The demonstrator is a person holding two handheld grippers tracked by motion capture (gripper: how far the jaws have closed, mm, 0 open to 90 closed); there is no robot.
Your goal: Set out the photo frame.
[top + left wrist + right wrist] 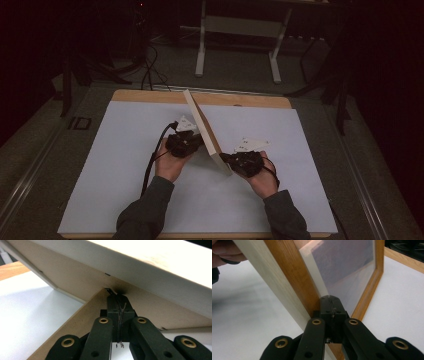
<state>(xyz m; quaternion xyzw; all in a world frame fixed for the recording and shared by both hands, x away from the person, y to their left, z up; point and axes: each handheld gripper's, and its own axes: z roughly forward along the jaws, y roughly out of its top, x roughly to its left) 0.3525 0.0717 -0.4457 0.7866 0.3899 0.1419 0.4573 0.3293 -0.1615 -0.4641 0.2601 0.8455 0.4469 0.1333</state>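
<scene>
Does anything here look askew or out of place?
Yes: the picture frame stands on edge, tilted, on the white sheet, not lying flat. The left gripper and right gripper press against opposite faces.

The picture frame (207, 131) stands tilted on its edge on the sheet (120, 165) that covers the table (150, 96), near the middle, running from the far edge toward me. My left hand-held gripper (192, 142) is on its left, against the back board. My right hand-held gripper (227, 159) is on its right, at the near corner.
</scene>
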